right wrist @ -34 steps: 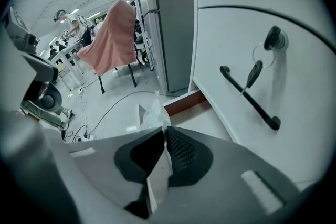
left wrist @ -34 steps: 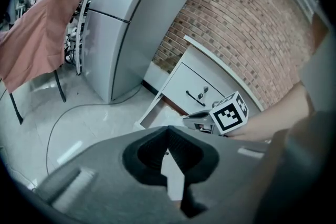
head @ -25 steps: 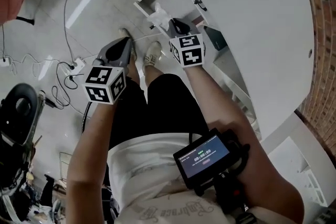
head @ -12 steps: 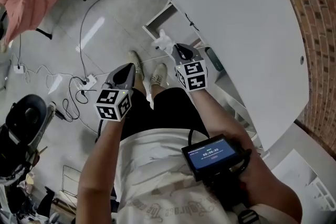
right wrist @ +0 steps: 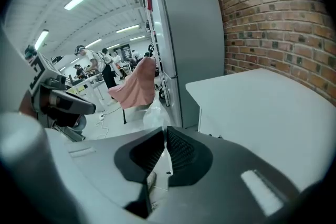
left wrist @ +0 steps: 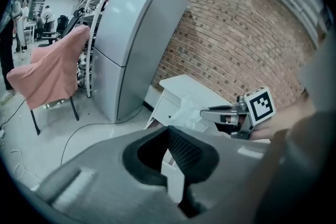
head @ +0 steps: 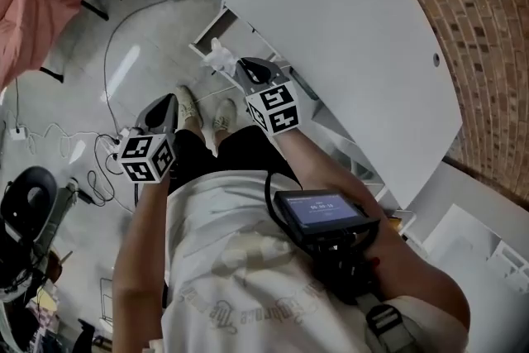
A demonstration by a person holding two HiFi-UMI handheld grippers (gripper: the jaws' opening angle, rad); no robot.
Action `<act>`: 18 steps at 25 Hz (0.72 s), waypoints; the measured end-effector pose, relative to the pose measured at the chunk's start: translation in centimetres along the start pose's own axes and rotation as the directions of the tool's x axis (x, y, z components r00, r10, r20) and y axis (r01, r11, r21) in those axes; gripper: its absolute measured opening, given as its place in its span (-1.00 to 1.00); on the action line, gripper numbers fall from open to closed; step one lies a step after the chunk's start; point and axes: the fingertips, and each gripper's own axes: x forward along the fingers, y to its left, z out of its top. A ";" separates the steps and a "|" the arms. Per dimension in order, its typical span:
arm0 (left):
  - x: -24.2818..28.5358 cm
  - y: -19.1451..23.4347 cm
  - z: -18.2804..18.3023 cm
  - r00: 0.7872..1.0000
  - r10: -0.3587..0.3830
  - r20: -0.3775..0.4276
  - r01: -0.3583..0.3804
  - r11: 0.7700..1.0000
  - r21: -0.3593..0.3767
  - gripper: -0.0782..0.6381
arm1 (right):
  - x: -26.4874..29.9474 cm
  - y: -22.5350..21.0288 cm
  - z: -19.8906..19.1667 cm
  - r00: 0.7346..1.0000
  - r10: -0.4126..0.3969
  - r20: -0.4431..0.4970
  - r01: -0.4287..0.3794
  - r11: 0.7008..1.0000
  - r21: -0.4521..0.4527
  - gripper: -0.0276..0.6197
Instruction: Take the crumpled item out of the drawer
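The right gripper (head: 238, 64) is clamped on the crumpled translucent white plastic item (head: 218, 57), holding it in the air clear of the open white drawer (head: 208, 26) under the white surface (head: 347, 37), while the left gripper (head: 171, 98) hangs nearby, closed and empty.

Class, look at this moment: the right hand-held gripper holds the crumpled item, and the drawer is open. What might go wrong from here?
The crumpled item is thin plastic, pinched only at the tips of the right hand-held gripper; it may slip and drop.
The drawer stands open near the person's shoes; a step might knock it.
Loose cables lie on the floor by the feet, a possible trip hazard.
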 end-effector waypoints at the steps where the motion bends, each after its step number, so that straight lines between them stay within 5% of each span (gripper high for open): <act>1: -0.1 -0.4 0.3 1.000 -0.006 0.003 0.006 1.000 0.010 -0.77 | -0.5 0.1 0.5 1.000 0.009 0.011 -0.009 1.000 -0.001 -0.85; 18: -2.1 -5.3 5.3 0.995 -0.075 0.060 0.071 0.995 0.075 -0.77 | -8.0 -1.9 6.7 0.984 0.037 0.173 -0.037 0.999 -0.001 -0.85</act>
